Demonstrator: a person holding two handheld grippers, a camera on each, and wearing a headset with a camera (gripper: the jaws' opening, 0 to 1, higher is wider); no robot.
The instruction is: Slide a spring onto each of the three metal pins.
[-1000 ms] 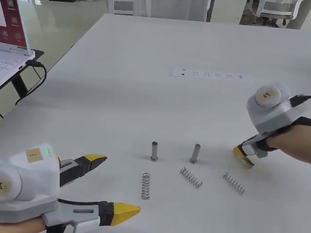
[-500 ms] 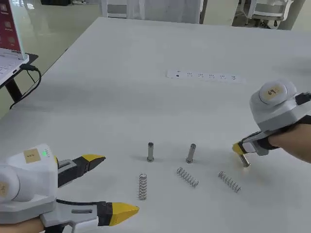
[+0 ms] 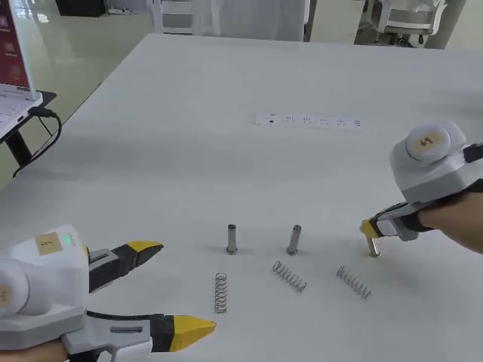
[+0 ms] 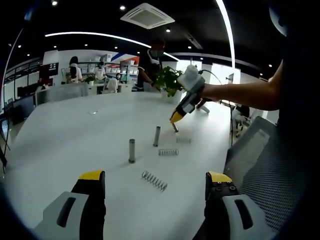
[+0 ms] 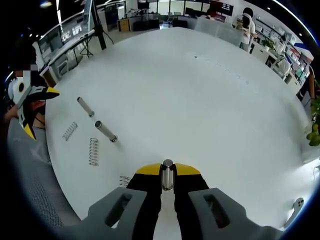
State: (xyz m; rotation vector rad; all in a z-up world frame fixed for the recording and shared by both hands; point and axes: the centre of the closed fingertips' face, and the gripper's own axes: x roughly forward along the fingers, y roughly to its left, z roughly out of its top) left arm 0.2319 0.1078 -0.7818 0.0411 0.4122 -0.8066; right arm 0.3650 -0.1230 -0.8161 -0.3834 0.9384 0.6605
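— Starting from the right gripper view: clamping anything?
— Clamping a short grey metal pin (image 5: 167, 176) between the yellow tips of the right tongs (image 5: 167, 169), pressing in on it from both sides, with its round end facing the lens.
— Looking any different from the head view?
— Seeing it from the side there, hanging below the tips toward the white desk (image 3: 189, 151). Touching the surface or floating just off it: not telling from these angles.
— And the left tongs (image 3: 172, 288)?
— Spreading wide, gripping nothing, hovering low at the near left, well apart from the parts.
— Finding the other parts where?
— Finding two more grey metal pins (image 3: 231, 238) (image 3: 293, 240) standing upright side by side mid-desk. Spotting three small coiled wire springs (image 3: 219, 292) (image 3: 289, 276) (image 3: 353, 282) lying flat just in front of them, each apart from the pins, the rightmost lying near the held pin.
— Getting in the way of anything?
— Noticing a forearm (image 4: 240, 92) crossing the left gripper view with the right tongs, overlapping the edge of a green potted plant (image 4: 167, 80) beyond the desk's far side. Seeing a flat white power strip (image 3: 308, 121) farther back in the head view, and an open laptop (image 3: 11, 98) peeking in at the left edge.
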